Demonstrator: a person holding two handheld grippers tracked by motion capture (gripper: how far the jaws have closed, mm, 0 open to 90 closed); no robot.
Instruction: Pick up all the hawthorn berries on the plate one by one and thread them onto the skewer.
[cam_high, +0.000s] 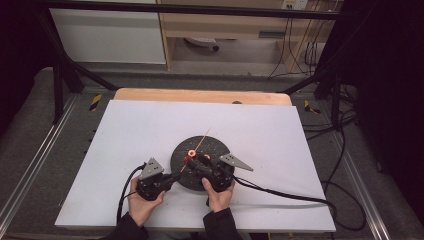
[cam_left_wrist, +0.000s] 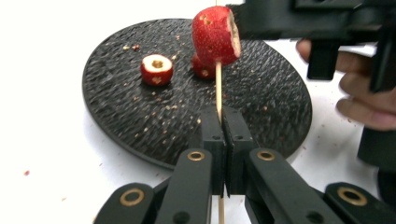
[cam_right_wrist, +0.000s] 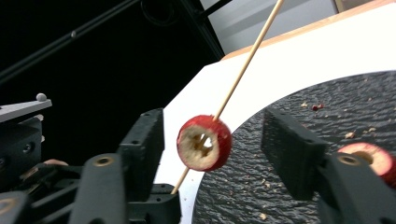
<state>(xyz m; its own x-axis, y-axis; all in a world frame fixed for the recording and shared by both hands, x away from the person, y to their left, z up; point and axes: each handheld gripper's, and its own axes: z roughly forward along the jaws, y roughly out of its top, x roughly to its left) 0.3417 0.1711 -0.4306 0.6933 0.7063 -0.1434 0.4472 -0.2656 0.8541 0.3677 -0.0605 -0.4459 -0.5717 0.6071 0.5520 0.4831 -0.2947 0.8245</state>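
Your left hand-held gripper (cam_high: 176, 176) sits low at the near left of the surface (cam_high: 125, 150), just beside the near-left edge of the round black plate (cam_high: 220, 150). Its jaws are clenched on the thin wooden skewer (cam_left_wrist: 218, 88), which in the left gripper view rises straight up from between the two pressed-together pads. Threaded on that skewer, a little above the jaws, is a red cored fruit (cam_left_wrist: 215, 35), its cut pale face turned toward your other hand. In the high view the skewer (cam_high: 200, 142) slants up and away over the plate, its free tip pointing toward the far side of the surface. On the plate (cam_left_wrist: 140, 116) itself lie a second cored fruit (cam_left_wrist: 157, 69) with its hole facing up and another red piece (cam_left_wrist: 201, 69) just behind the skewer, with small crumbs scattered around them. Your right hand-held gripper (cam_high: 199, 161) reaches in over the near part of the plate; its jaws are released, standing apart on either side of the skewered fruit (cam_right_wrist: 204, 142) with clear gaps, so neither pad presses on it. Another fruit (cam_right_wrist: 371, 158) shows on the plate beyond the right jaw.
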